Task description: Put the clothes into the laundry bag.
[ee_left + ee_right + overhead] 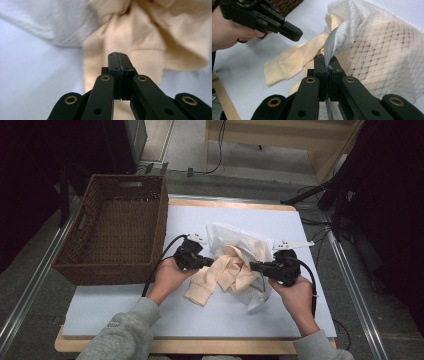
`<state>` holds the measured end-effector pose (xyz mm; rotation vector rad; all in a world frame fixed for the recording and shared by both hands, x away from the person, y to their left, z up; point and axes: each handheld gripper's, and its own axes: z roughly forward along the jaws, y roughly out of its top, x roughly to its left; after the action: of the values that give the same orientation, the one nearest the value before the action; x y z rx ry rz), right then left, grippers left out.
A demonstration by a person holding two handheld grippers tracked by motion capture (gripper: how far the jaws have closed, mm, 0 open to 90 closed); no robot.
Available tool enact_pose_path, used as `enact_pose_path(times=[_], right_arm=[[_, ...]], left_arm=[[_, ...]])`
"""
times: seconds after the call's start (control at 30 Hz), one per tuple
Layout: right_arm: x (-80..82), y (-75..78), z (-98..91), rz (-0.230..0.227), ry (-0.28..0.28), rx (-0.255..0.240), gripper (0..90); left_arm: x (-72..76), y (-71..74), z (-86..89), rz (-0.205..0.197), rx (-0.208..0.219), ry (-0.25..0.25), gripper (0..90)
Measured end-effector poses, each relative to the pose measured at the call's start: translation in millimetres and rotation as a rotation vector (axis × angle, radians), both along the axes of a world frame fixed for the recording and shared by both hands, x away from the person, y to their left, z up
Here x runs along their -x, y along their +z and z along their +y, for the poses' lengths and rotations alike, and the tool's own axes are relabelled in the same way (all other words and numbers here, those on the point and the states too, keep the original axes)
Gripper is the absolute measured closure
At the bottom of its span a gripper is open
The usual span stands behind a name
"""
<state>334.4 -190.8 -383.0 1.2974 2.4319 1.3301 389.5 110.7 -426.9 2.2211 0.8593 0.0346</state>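
The mesh laundry bag is pinched at its zipper edge by the right gripper, seemingly to steady its mouth, while the left gripper, jaws closed and empty, is held by the peach garment.

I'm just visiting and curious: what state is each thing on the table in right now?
Left gripper: shut, holding nothing.
Right gripper: shut on the mesh bag's zipper edge.
Mesh bag: open, crumpled.
Peach garment: bunched, partly out of the bag.
Wicker basket: upright, empty.
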Motion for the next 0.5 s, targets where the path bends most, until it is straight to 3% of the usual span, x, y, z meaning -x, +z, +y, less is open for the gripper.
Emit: enact_pose_path(times=[0.2,0.3,0.5], right_arm=[[-1.5,-0.5,0.5,0.002,0.004,-0.002,88.9],[-1.4,-0.4,0.6,0.002,0.006,-0.002,88.9],[-0.8,-0.7,1.1,0.003,0.009,0.001,88.8]], left_arm=[[-5.4,-19.5,11.8,0.024,-0.019,0.025,90.0],[0.0,-20.3,8.9,0.017,-0.036,0.013,90.0],[19.9,-14.3,11.9,0.031,-0.014,0.009,87.0]])
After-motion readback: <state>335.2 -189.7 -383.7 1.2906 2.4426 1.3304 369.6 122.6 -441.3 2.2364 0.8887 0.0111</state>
